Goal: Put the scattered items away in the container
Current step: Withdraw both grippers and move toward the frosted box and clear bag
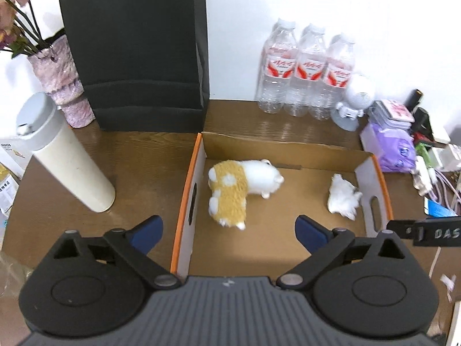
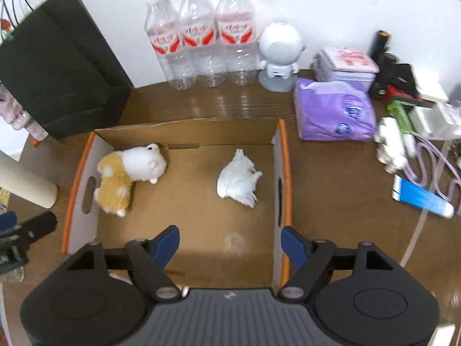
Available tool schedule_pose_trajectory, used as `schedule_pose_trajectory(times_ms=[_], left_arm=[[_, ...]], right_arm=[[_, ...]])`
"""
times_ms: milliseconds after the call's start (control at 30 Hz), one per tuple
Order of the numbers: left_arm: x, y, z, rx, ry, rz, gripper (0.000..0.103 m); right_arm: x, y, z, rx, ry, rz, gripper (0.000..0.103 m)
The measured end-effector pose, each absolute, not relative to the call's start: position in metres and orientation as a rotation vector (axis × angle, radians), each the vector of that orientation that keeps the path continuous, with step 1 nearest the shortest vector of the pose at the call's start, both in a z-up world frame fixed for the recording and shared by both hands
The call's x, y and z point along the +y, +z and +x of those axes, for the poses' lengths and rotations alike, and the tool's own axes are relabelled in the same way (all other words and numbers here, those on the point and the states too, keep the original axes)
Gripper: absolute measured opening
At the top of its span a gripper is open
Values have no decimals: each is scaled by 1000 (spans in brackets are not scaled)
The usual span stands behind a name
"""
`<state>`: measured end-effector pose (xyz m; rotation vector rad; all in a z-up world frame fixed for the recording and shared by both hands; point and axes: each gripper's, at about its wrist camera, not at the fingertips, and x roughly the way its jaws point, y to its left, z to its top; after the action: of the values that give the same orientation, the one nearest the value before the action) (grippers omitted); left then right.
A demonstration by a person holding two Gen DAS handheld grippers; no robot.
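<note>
An open cardboard box (image 1: 184, 201) with orange rims sits on the brown table; it also shows in the right wrist view (image 2: 283, 173). Inside lie a tan-and-white plush dog (image 1: 236, 187) (image 2: 126, 176) at the left and a crumpled white tissue (image 1: 344, 196) (image 2: 239, 181) at the right. My left gripper (image 1: 229, 227) is open and empty, above the box's near left part. My right gripper (image 2: 230, 243) is open and empty, above the box's near right part.
A cream tumbler (image 1: 66, 155) stands left of the box. A black paper bag (image 1: 135, 57) and a vase (image 1: 63, 80) stand behind. Three water bottles (image 2: 201, 37), a white robot speaker (image 2: 279, 54), a purple tissue pack (image 2: 334, 109), cables and a blue tube (image 2: 423, 196) crowd the right.
</note>
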<state>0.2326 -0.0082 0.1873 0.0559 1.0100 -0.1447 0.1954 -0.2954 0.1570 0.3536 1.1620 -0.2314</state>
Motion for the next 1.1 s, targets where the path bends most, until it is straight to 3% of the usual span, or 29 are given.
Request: schedule_pose_trajectory(times_ms=[200, 467, 667, 833, 1100], left_arm=[[-1, 226, 196, 967, -165, 56, 103], [7, 244, 159, 878, -160, 53, 103], [9, 205, 122, 724, -194, 28, 103], [7, 153, 84, 516, -188, 48, 103], [22, 75, 50, 369, -227, -71, 103]], right_arm=[[-287, 201, 157, 1119, -223, 355, 86], [-270, 221, 129, 1052, -198, 341, 87], [-249, 201, 90, 819, -192, 286, 91], [-236, 155, 59, 653, -248, 234, 91], [-220, 75, 6, 403, -298, 158, 92]])
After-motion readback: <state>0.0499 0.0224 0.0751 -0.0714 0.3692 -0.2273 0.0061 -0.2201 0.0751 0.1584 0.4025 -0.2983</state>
